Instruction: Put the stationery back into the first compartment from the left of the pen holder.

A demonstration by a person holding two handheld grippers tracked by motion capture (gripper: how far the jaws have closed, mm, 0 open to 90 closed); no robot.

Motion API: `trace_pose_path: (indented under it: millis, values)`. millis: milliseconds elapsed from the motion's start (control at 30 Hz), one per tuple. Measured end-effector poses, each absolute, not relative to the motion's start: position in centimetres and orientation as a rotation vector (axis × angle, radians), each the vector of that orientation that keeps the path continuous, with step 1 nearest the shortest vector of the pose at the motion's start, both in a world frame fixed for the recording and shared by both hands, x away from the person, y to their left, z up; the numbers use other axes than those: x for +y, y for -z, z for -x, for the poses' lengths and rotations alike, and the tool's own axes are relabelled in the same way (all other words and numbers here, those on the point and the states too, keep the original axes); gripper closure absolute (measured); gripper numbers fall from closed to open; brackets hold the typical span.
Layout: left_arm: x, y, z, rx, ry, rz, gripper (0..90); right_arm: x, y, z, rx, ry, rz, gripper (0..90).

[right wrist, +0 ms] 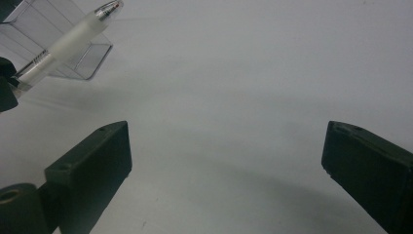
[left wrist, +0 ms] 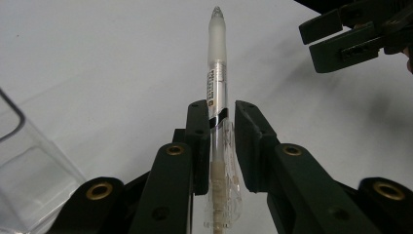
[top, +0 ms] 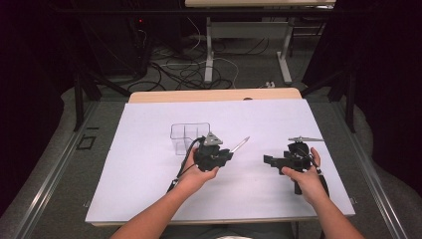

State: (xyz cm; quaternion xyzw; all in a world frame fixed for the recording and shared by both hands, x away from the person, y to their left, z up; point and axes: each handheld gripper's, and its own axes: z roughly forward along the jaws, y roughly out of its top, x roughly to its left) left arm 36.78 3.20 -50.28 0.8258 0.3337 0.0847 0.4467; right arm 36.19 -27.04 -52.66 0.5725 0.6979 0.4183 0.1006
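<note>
My left gripper (left wrist: pixel 223 111) is shut on a clear pen (left wrist: pixel 217 63) with a frosted grip, which sticks out past the jaws with its tip pointing away. In the high view the left gripper (top: pixel 229 153) hovers above the white sheet with the pen (top: pixel 240 145) angled up and to the right. The right gripper (right wrist: pixel 226 146) stands open with nothing between its wide-set jaws. It sits to the right of the pen (right wrist: pixel 68 41), and its jaws (top: pixel 268 160) point left toward it.
A clear plastic box with compartments (top: pixel 189 134) stands on the white sheet (top: pixel 149 189) just behind and left of the left gripper. The sheet covers a wooden table (top: pixel 214 94). Cables and table legs lie on the floor beyond.
</note>
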Motion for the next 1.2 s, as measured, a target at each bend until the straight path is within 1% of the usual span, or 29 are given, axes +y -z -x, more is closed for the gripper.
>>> trace_pose_path:
  millis: [167, 300, 367, 433, 500, 667, 933, 1200]
  values:
    - [4.6, 50.0, -36.2, 0.847, -0.217, -2.009, 76.8, -25.8, 52.1, -36.1, 2.075, -1.272, -1.715, 5.7]
    - [5.6, 49.4, -35.7, 0.857, -0.221, -1.986, 76.8, -24.8, 51.7, -35.9, 2.079, -1.289, -1.711, 10.1]
    - [6.0, 49.2, -35.6, 0.864, -0.218, -1.968, 76.8, -24.3, 51.4, -35.8, 2.063, -1.323, -1.719, 14.8]
    - [6.5, 49.0, -35.4, 0.871, -0.218, -1.957, 76.8, -24.1, 51.1, -35.9, 2.056, -1.363, -1.748, 16.4]
    - [6.8, 48.9, -35.1, 0.874, -0.218, -1.953, 76.8, -23.8, 50.9, -35.9, 2.048, -1.406, -1.769, 23.5]
    - [7.7, 48.7, -34.7, 0.895, -0.216, -1.936, 76.8, -23.1, 50.8, -36.2, 2.051, -1.440, -1.788, 33.1]
    - [9.1, 48.9, -34.1, 0.932, -0.222, -1.909, 76.8, -21.3, 50.2, -36.6, 2.066, -1.573, -1.866, 39.7]
    - [9.9, 49.0, -34.2, 0.978, -0.200, -1.860, 76.7, -19.7, 50.0, -37.0, 2.044, -1.676, -1.895, 40.2]
